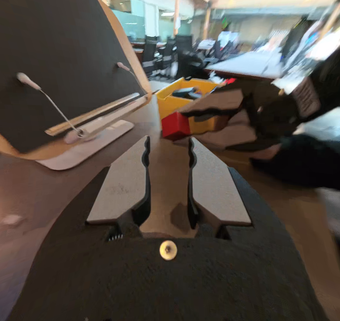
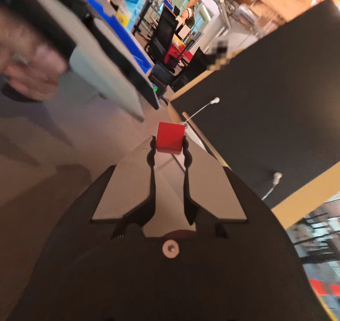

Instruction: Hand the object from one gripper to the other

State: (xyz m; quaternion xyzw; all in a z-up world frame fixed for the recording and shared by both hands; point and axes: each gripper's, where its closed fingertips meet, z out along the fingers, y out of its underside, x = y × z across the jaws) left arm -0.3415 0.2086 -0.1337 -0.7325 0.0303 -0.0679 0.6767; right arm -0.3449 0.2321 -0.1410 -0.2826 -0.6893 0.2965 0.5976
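The right gripper [image 2: 168, 138] clenches a red cube [image 2: 170, 138] by its two side faces at the very tips of its fingers, holding it in the air above a brown tabletop [image 2: 46, 165], just in front of a black board [image 2: 266, 100] that leans on a stand. The left gripper [image 1: 168, 140] faces it with jaws parted and nothing between them, its tips near the cube [image 1: 175, 125] but not yet around it. A yellow bin [image 1: 169, 100] stands behind the block in the left wrist view, and a person's hand [image 2: 31, 67] grips the left tool at the edge of the right wrist view. Both views are smeared with motion blur.

The risks, judged from this moment: the grip is shallow, with only the fingertips on the cube, so a bump from the incoming left fingers could twist or knock it free. The parted gap of the left gripper looks only a little wider than the cube, and the block sits slightly right of that gap's centre line in the left wrist view, so one finger could strike a face instead of sliding past it. The free faces lie close to the right gripper's own fingers, inviting a finger-on-finger clash. Should the right gripper let go before the left has clamped, the cube would likely drop to the tabletop
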